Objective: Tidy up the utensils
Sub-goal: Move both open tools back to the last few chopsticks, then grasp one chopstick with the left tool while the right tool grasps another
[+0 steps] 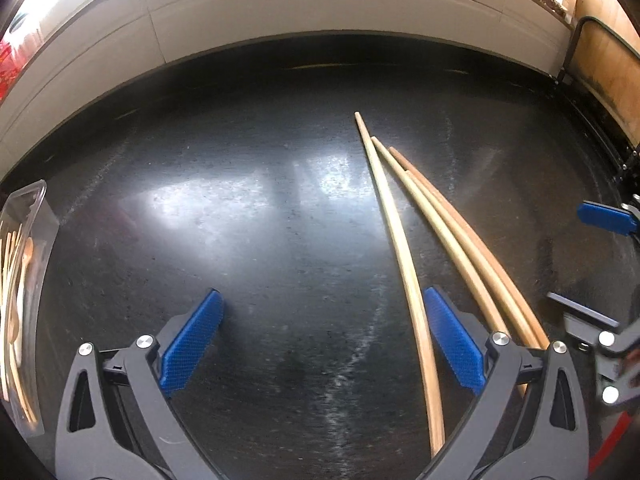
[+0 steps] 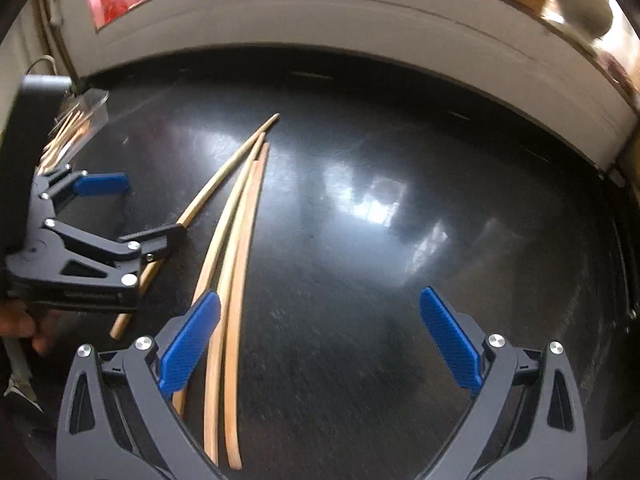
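Both claws hovered low over the dark glossy worktop (image 1: 248,240), neither grasping anything. Left claw (image 1: 324,344) released, blue pads wide apart. Right claw (image 2: 320,340) likewise released and empty.

Four long pale wooden chopsticks (image 1: 404,248) lay loose on the worktop, right of centre in the left wrist view. One chopstick passed between the left claw's pads, just beside the right-hand pad (image 1: 452,344); the other three ran outside that pad. In the right wrist view three of them passed close by the right claw's left pad (image 2: 190,344), whether inside or under it could not be told, and the fourth lay apart under the left claw's body.

Long axes ran roughly away from the cameras, toward the white wall edge (image 1: 320,12). Thin tips pointed away and bunched near one another; thick ends lay near the claws and fanned apart. The sticks' curve is taken as lens distortion.

A clear plastic tray (image 1: 28,240) already holding wooden utensils sat at the far left edge of the worktop, well apart from the chopsticks.

Risks, as judged:
- Clenching on the one stick from above may roll it on the slick surface, since it is round and thin.
- The neighbouring sticks lie close; a pad could nudge them and scatter the set.
- The two claws are near each other and could collide.
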